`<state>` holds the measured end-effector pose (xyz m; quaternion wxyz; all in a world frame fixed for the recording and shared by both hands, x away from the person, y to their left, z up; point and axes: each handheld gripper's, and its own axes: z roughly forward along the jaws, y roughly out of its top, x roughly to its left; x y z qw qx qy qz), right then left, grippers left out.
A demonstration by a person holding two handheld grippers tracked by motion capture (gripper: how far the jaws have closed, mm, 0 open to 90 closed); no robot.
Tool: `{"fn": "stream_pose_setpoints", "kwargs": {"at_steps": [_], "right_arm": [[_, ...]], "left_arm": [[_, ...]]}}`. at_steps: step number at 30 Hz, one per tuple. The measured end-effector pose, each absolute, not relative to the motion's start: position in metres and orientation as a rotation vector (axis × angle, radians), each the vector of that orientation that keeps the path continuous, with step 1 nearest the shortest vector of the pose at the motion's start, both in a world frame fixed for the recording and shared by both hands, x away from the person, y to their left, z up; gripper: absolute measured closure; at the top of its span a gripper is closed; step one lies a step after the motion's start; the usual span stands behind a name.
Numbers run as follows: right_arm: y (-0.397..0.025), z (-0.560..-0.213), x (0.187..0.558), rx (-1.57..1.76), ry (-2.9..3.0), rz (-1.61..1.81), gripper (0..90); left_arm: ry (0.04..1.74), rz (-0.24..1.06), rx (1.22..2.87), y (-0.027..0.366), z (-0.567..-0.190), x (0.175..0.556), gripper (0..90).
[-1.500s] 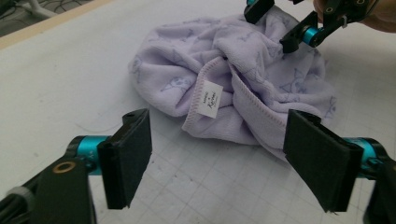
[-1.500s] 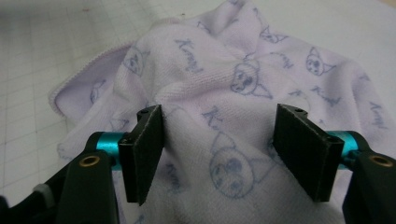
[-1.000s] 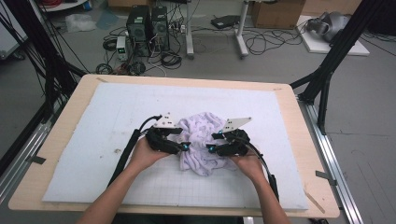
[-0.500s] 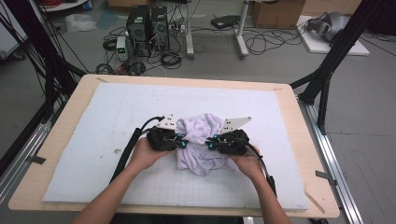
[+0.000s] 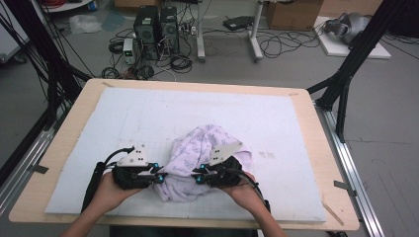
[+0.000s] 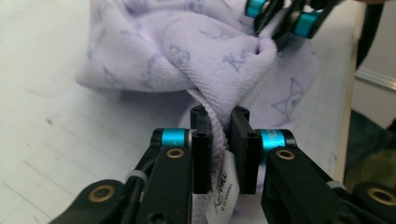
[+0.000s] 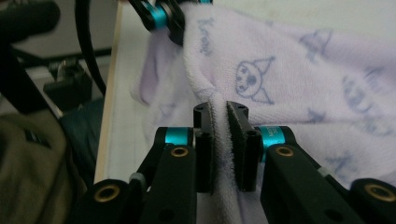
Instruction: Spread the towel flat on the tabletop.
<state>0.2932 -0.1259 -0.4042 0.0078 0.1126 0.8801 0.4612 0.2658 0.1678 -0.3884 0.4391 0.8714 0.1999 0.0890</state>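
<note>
White padding (image 5: 148, 123) covers the wooden table (image 5: 316, 148), with computer towers (image 5: 155, 24) and loose cables on the floor beyond. On the near half of the padding lies a crumpled lilac towel (image 5: 197, 153) printed with small cartoon faces. The left tongs (image 5: 157, 177) pinch a fold of the towel's hem beside its white label (image 6: 223, 186), jaws pressed onto the cloth. The right tongs (image 5: 198, 178) pinch another fold of the hem just beside them, clamped the same way.
</note>
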Motion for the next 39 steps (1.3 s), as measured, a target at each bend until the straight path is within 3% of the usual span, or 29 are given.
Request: {"fn": "stream_pose_setpoints", "kwargs": {"at_steps": [1, 5, 11, 16, 20, 23, 24, 25, 27, 30, 39], "right_arm": [[-0.126, -0.404, 0.293, 0.352, 2.751, 1.442, 70.8], [-0.138, -0.389, 0.291, 0.354, 2.681, 1.5, 64.6], [-0.17, -0.37, 0.309, 0.469, 2.543, 1.456, 59.4], [-0.168, -0.392, 0.327, 0.53, 2.584, 1.339, 50.4], [-0.161, -0.42, 0.335, 0.59, 2.651, 1.275, 50.0], [-0.158, -0.436, 0.338, 0.624, 2.679, 1.272, 54.9], [-0.157, -0.44, 0.34, 0.635, 2.704, 1.278, 64.5], [-0.157, -0.44, 0.34, 0.635, 2.704, 1.278, 64.5], [-0.156, -0.44, 0.34, 0.608, 2.732, 1.29, 77.9], [-0.154, -0.437, 0.336, 0.557, 2.744, 1.265, 85.0], [-0.17, -0.407, 0.311, 0.477, 2.689, 1.341, 86.1]], "left_arm": [[0.497, 0.222, 2.161, 0.17, -0.389, 0.266, 68.6], [0.514, 0.242, 2.093, 0.179, -0.377, 0.272, 54.0], [0.491, 0.304, 2.031, 0.174, -0.359, 0.298, 52.0], [0.508, 0.271, 2.052, 0.15, -0.379, 0.329, 53.5], [0.534, 0.237, 2.153, 0.131, -0.403, 0.344, 53.5], [0.544, 0.189, 2.256, 0.122, -0.42, 0.35, 63.6], [0.547, 0.17, 2.292, 0.119, -0.424, 0.351, 76.5], [0.531, 0.155, 2.323, 0.118, -0.427, 0.351, 76.5], [0.531, 0.17, 2.315, 0.118, -0.429, 0.349, 83.3], [0.547, 0.17, 2.28, 0.125, -0.424, 0.345, 85.4], [0.581, 0.217, 2.154, 0.173, -0.395, 0.307, 86.2]]}}
